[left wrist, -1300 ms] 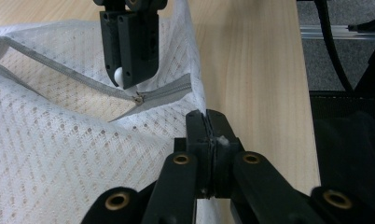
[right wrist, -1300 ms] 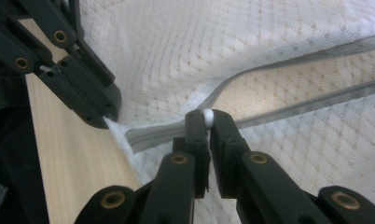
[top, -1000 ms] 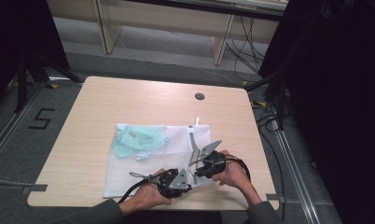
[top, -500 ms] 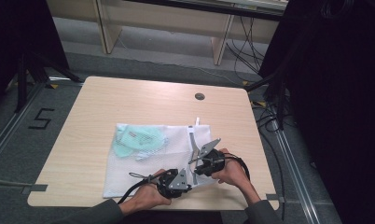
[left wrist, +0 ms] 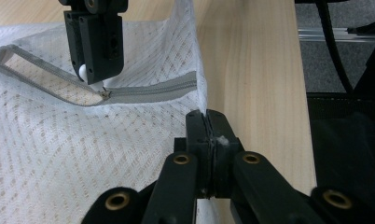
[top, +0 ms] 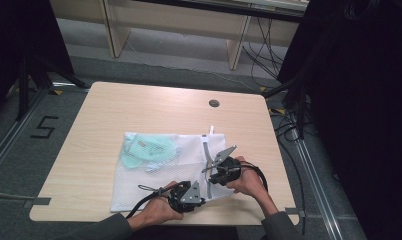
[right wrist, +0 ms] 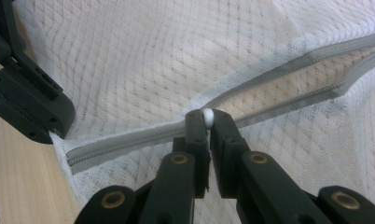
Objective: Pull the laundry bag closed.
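So this is a zip-the-laundry-bag job, and it looks barely started on the closing part. The white mesh bag (top: 164, 172) lies flat on the near half of the counter (top: 114, 110), with something pale green (top: 146, 150) inside at its far left corner. The grey zipper (right wrist: 288, 79) runs along the bag's right side.

The right gripper (right wrist: 206, 122) has its fingers (right wrist: 195, 135) clamped on the little white zipper pull (right wrist: 207, 116), seen up close in the right gripper view. The left gripper (left wrist: 208, 126) is pinched tight on the bag's corner edge (left wrist: 202, 100), right at the closed end of the zipper, holding the fabric taut, presumably so the slider has something to pull against.

How far along: from the slider back to that pinned corner the teeth are meshed, just a short stretch. Beyond the slider the two tapes gape apart, and the counter's wood tone shows through the mesh in the gap. In the high view the open part runs on toward the far end of the bag, so most of the zipper is left to close. Which way the pull should go is a guess, but away from the left gripper seems right.

The counter is a light wood top with a round cable hole (top: 214, 103) near its far edge. The floor around it is grey, with a taped "5" (top: 44, 127) on the left, cables (top: 289, 125) on the right, and pale furniture legs beyond.
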